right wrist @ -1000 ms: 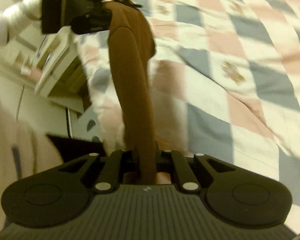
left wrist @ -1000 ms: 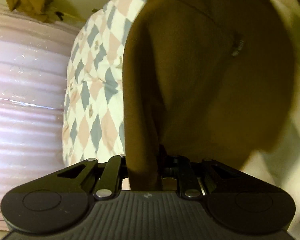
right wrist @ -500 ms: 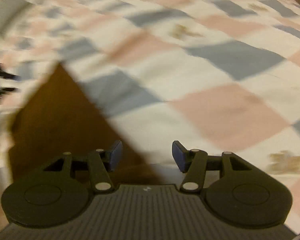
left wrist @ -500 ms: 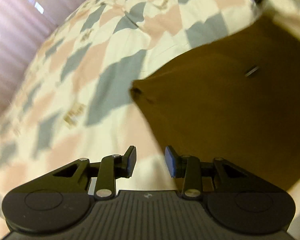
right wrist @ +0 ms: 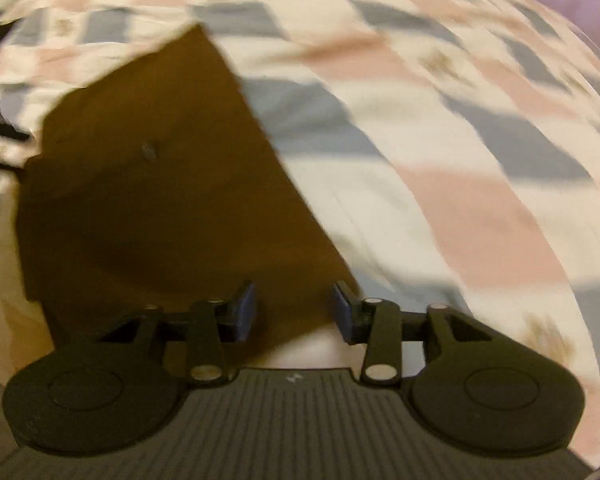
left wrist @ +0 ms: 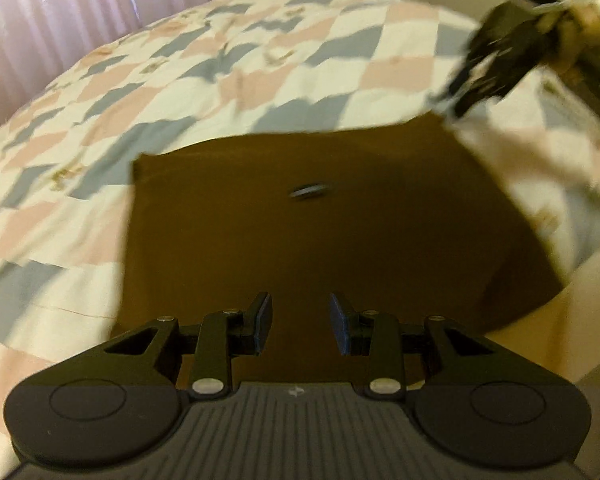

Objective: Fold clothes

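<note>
A brown garment (left wrist: 320,232) lies flat as a folded rectangle on the checkered bedspread (left wrist: 228,76), with a small dark button (left wrist: 309,191) near its middle. My left gripper (left wrist: 300,326) is open and empty, just above the garment's near edge. In the right wrist view the same garment (right wrist: 152,200) fills the left half. My right gripper (right wrist: 294,312) is open and empty over the garment's near right corner. The right gripper also shows blurred in the left wrist view (left wrist: 500,68), at the garment's far right corner.
The bedspread (right wrist: 440,160) with pink, grey and white diamonds covers the bed around the garment. A pink curtain (left wrist: 52,20) hangs behind the bed at the far left.
One second ago both grippers were shut on the hanging brown garment. They laid it on the bed, opened and let go. Now both have drawn back and the garment lies flat.
</note>
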Demonstrator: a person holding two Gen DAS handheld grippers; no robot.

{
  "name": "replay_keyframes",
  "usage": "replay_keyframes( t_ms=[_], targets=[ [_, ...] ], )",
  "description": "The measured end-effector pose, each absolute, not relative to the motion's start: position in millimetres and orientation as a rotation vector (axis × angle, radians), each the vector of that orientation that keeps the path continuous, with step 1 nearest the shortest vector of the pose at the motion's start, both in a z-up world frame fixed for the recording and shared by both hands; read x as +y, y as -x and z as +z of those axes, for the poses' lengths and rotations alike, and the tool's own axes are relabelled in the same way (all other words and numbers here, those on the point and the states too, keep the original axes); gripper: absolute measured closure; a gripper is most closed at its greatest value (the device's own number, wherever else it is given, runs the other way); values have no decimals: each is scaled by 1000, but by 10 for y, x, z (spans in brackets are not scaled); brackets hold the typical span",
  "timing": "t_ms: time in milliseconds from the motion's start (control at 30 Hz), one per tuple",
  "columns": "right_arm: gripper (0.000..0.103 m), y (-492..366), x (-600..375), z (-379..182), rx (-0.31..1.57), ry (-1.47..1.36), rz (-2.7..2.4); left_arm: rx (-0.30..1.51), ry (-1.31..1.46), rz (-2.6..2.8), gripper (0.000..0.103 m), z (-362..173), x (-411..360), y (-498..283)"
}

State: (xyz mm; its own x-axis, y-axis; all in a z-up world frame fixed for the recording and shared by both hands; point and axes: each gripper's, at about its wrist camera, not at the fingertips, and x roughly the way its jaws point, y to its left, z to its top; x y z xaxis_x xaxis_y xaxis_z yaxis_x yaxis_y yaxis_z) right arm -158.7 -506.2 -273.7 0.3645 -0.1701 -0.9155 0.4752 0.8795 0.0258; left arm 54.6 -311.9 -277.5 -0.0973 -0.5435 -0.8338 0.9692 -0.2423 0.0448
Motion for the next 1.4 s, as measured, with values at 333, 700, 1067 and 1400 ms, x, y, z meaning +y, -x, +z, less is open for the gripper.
replay_keyframes(
  t_ms=[333,700,1067,1400],
  targets=[
    [41,2283,-4570,-2920,1070,284,-41,557,-978,-1333,53,-3007,-2688,1659],
    [30,2682,-4437,-3515,859,810,194,372,-1205,-1036,36,-3674,-3024,2662],
    [48,2600,-4632,-3821,681,1163,321,174,-1330,-921,67,-3887,-3173,2529],
    [88,2530,-4778,-3939,690,1207,465,190,-1304,-957,95,-3823,-3140,2539]
  ],
)
